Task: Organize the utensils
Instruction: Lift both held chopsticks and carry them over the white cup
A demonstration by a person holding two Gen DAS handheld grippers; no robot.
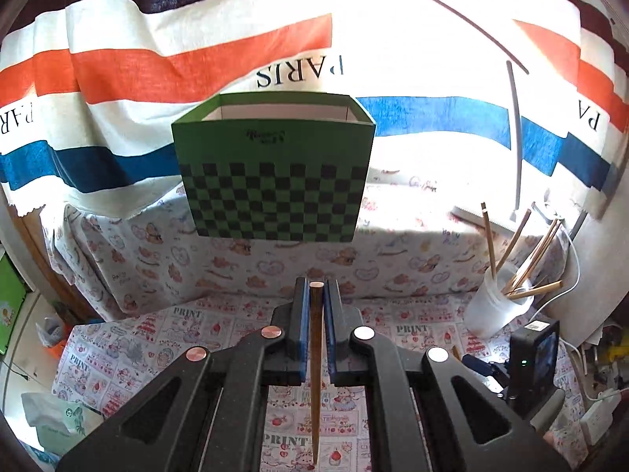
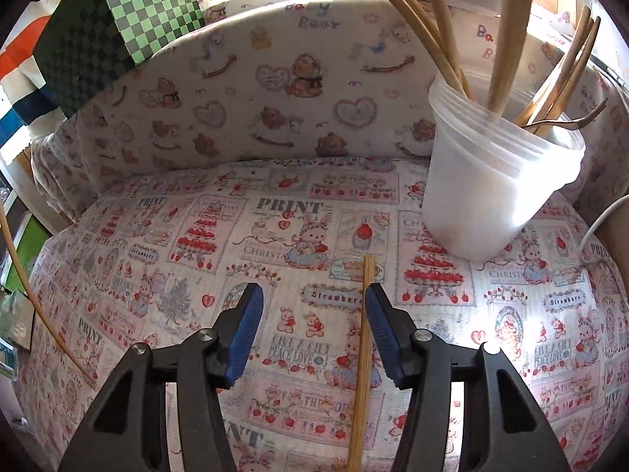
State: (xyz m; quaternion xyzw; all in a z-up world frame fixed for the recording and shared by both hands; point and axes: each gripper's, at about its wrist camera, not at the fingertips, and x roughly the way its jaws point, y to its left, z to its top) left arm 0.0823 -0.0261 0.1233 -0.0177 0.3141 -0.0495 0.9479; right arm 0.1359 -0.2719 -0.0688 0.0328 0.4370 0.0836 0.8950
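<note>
The white plastic cup [image 2: 499, 181] stands upright on the printed cloth [image 2: 275, 228] that covers the tabletop, and it serves as the landmark here. Several pale bamboo chopsticks [image 2: 507, 39] lean out of its mouth in different directions, their upper ends fanning above the rim.

The right tool [image 2: 314, 303] hangs just in front of the cup, its 2 blue pads [image 2: 245, 334] standing roughly half apart and pressing on nothing. 1 light chopstick [image 2: 363, 354] lies between them, close against the pad nearer the cup, with its far end pointing toward the cup's base. Whether it rests flat on the cloth cannot be told.

The left tool [image 1: 316, 314] is well to the left of the cup, and its pads are closed tight on 1 dark brown chopstick [image 1: 315, 373]. That stick's blunt end pokes out just past the fingertips, and its thin tip runs back toward the camera above the cloth.

A green box with a black checker pattern [image 1: 275, 181] sits further left of the cup, on the raised ledge draped in bear-print fabric [image 1: 393, 267]. A striped curtain [image 1: 157, 59] hangs behind the box and the cup.
</note>
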